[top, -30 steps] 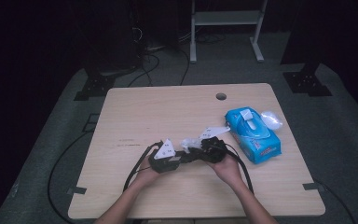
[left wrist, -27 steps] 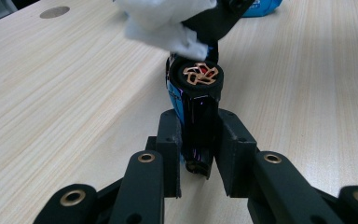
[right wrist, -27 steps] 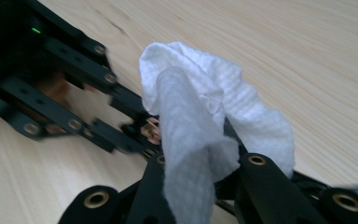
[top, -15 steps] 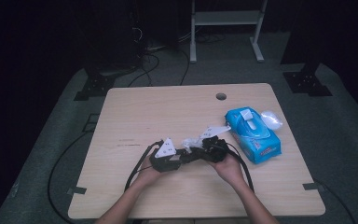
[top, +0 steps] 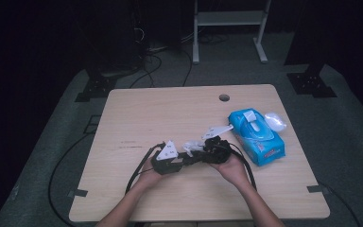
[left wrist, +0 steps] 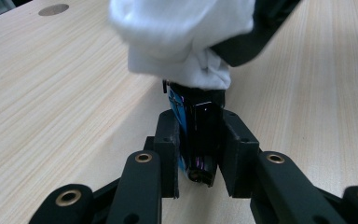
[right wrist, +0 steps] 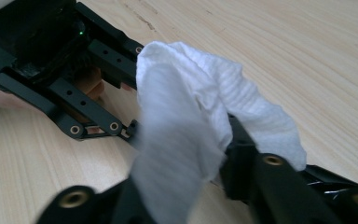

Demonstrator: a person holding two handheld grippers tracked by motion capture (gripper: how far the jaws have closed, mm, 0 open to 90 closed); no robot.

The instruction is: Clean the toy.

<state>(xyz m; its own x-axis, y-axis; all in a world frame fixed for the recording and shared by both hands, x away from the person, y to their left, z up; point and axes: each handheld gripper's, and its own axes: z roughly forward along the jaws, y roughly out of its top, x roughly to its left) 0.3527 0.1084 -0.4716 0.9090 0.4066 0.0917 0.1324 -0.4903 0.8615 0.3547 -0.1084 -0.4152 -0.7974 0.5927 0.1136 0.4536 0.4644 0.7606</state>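
Apparently wiping: left gripper (top: 182, 158) fingers are clamping a small dark object (left wrist: 200, 133), right gripper (top: 203, 150) fingers pinching a white wipe (right wrist: 191, 116); next, rubbing along it.

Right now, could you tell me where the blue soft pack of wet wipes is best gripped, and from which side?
Grip the blue soft wipes pack across its two long sides, coming from above. It lies flat on the wooden table, long and narrow, its white flip lid open on top, so close below the lid.

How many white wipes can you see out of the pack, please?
2: one wipe in the right gripper, against the dark object in the left gripper; one sticking from the blue pack top.
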